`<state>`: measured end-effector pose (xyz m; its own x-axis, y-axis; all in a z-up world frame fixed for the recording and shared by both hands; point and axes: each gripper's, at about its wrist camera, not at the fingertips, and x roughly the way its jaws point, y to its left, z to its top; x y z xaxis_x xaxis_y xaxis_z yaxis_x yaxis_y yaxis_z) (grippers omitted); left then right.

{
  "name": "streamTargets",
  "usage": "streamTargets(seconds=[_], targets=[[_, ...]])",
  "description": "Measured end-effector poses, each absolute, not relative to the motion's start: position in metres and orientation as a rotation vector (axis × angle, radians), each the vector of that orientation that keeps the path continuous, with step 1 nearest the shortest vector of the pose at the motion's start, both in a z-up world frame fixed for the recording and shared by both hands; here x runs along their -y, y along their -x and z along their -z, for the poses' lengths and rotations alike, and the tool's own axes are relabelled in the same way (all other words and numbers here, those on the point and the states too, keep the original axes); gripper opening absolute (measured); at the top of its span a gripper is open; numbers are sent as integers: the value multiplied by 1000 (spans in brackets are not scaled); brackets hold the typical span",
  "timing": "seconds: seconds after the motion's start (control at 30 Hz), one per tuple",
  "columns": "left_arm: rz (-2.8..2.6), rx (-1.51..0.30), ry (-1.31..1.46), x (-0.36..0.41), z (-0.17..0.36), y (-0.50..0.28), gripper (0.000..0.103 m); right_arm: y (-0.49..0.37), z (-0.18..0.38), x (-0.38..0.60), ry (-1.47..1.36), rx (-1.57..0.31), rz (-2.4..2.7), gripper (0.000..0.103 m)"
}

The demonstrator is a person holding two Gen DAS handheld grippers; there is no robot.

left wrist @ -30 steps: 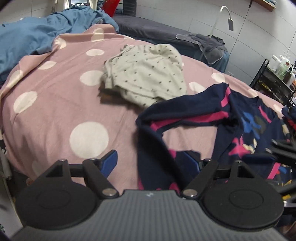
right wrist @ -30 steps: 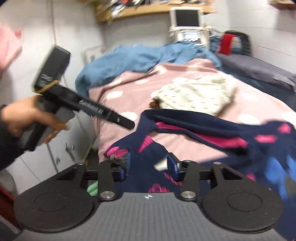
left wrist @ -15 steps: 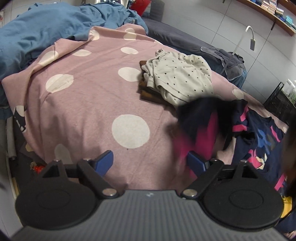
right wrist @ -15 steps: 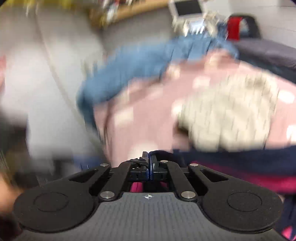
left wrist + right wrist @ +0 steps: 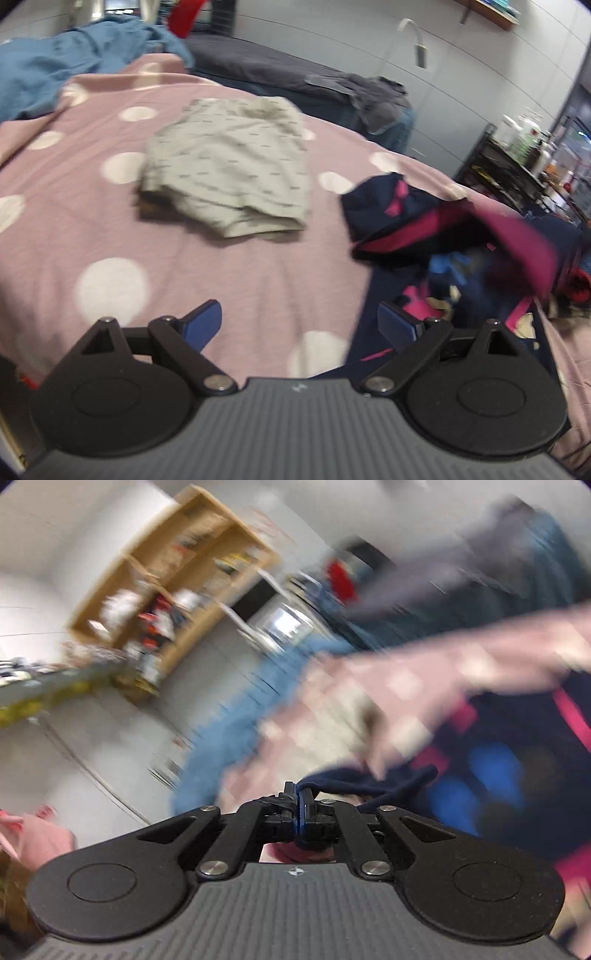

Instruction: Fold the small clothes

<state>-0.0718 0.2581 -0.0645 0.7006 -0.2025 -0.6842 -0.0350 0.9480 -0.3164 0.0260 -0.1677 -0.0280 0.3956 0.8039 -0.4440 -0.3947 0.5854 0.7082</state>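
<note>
A navy garment [image 5: 399,218] with pink and blue patterns lies bunched on the right of the pink dotted bedspread [image 5: 184,258], part of it blurred and lifted. My left gripper [image 5: 299,325] hovers over the bedspread with its jaws still opening and nothing between them; its right finger stands at the garment's near edge. In the tilted, blurred right wrist view, my right gripper [image 5: 300,794] is shut on a navy edge of the garment [image 5: 354,779]. A folded cream dotted garment [image 5: 229,177] rests further back on the bed.
A blue blanket [image 5: 74,62] is heaped at the bed's far left. A dark grey couch [image 5: 280,70] with a grey cloth runs along the back. A black rack with bottles [image 5: 517,166] stands at right. Wooden shelves [image 5: 173,583] hang on the wall.
My right gripper closed on the navy garment's edge and swung it up and over to the right, rolling hard. The garment left the front of the left gripper, whose jaws spread wider.
</note>
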Motion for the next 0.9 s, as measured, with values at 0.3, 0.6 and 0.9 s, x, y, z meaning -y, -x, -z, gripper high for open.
streamTargets(seconds=[0.3, 0.6, 0.9], targets=[[253, -828, 252, -193, 71, 31, 95, 45, 82, 245, -778, -937, -689, 2], [333, -842, 60, -127, 73, 13, 95, 66, 68, 274, -1109, -862, -828, 2], [309, -763, -342, -51, 102, -16, 95, 72, 73, 271, -1310, -797, -842, 3]])
